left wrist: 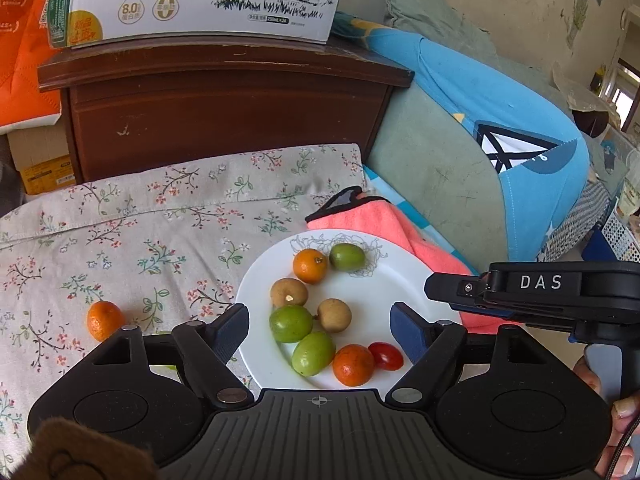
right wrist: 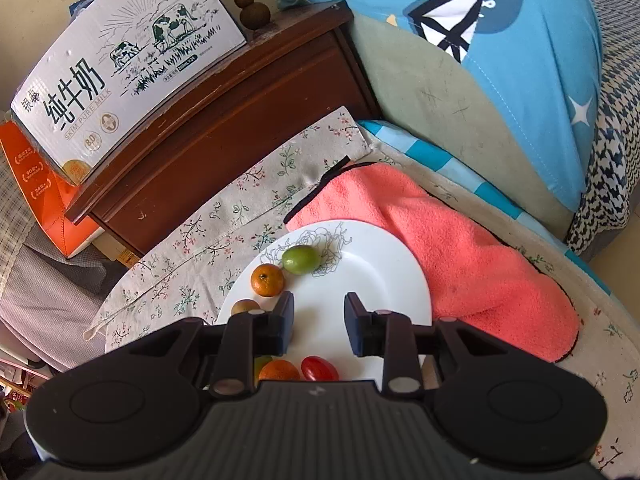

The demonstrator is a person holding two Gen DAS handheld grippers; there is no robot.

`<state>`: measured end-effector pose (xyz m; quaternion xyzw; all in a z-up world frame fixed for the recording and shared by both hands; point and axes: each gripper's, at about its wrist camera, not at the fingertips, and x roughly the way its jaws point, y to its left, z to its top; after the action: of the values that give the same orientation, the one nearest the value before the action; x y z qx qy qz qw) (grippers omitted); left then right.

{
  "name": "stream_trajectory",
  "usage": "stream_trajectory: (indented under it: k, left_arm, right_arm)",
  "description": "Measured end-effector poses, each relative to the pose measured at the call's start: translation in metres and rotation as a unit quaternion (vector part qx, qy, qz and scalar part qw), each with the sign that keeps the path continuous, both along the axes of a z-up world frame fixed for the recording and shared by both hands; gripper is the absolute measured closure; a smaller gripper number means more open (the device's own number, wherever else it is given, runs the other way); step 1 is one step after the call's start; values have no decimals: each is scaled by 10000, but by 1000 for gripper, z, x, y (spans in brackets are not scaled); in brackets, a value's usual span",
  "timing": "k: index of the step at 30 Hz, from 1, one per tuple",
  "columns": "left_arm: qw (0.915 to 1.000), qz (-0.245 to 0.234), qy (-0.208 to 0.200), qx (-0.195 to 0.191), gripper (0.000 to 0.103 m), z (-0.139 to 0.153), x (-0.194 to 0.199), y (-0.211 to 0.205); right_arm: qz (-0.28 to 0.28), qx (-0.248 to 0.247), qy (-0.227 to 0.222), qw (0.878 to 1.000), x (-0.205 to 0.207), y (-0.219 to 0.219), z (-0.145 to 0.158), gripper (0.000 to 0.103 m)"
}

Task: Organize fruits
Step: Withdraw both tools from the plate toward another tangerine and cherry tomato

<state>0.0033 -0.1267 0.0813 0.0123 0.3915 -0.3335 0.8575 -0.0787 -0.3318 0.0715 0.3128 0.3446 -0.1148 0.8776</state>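
A white plate (left wrist: pixel 404 276) on the floral cloth holds several fruits: small oranges (left wrist: pixel 310 265), green fruits (left wrist: pixel 291 323), brown longans (left wrist: pixel 289 293) and a red cherry tomato (left wrist: pixel 385 356). One small orange (left wrist: pixel 105 319) lies loose on the cloth left of the plate. My left gripper (left wrist: pixel 319 330) is open and empty, above the plate's near side. My right gripper (right wrist: pixel 319 326) is open and empty over the plate (right wrist: pixel 384 264); it also shows in the left wrist view (left wrist: pixel 448 300) at the plate's right rim. The tomato (right wrist: pixel 319 368) and an orange (right wrist: pixel 279 371) lie just below its fingers.
A pink towel (right wrist: pixel 448 248) lies right of the plate. A dark wooden cabinet (left wrist: pixel 224 120) with a milk carton box (left wrist: pixel 200 0) stands behind the cloth. Blue and green pillows (left wrist: pixel 500 128) sit at the right. An orange box (left wrist: pixel 24 60) is at the far left.
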Motion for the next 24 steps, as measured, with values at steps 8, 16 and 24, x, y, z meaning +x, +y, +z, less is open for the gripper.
stream_trajectory:
  k: [8,16,24]
  left_arm:
    - [9995,325,15,-49,24,7,7,31]
    - [9985,541,25,22,24,9,10,56]
    - [9979,612,26,202,24,5,10,71]
  right_arm:
    - [341,-176,-61,9992,2,13,4,74]
    - [648,-273,-92,9975,6,30,6,74]
    - [1095,-443,-86,9930,11,52,6,74]
